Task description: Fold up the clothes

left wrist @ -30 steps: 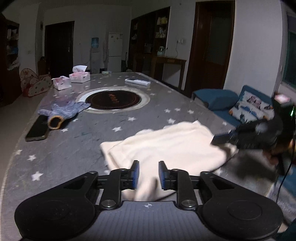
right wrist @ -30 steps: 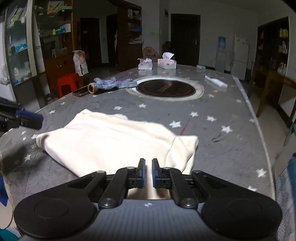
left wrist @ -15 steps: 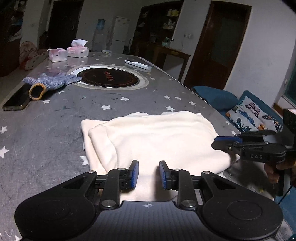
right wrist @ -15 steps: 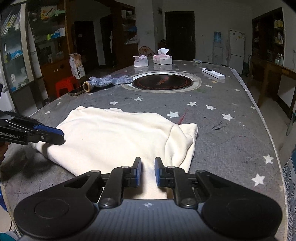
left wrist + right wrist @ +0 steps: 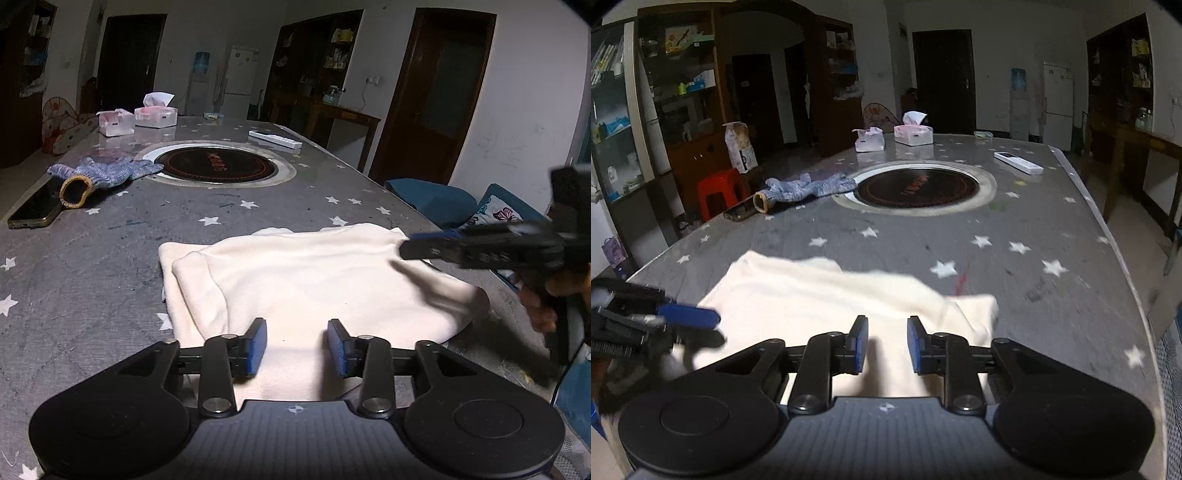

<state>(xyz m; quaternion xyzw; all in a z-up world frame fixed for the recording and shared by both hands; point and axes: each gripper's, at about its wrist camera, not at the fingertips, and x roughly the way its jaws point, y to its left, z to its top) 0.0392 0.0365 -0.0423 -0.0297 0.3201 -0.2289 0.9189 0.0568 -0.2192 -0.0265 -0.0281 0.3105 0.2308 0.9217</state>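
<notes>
Both tongs, left (image 5: 297,345) and right (image 5: 886,345), gape over the cream garment (image 5: 314,280); glove (image 5: 103,173) and phone (image 5: 35,206) lie well apart.

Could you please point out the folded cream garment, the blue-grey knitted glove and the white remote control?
Folded cream garment (image 5: 314,280), left wrist view, middle of its top layer.
Blue-grey knitted glove (image 5: 107,171), left wrist view, on the palm.
White remote control (image 5: 1018,163), right wrist view, mid-body.

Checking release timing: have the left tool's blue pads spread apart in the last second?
Yes. The left tool has opened, showing more cream folded garment between its pads.
</notes>
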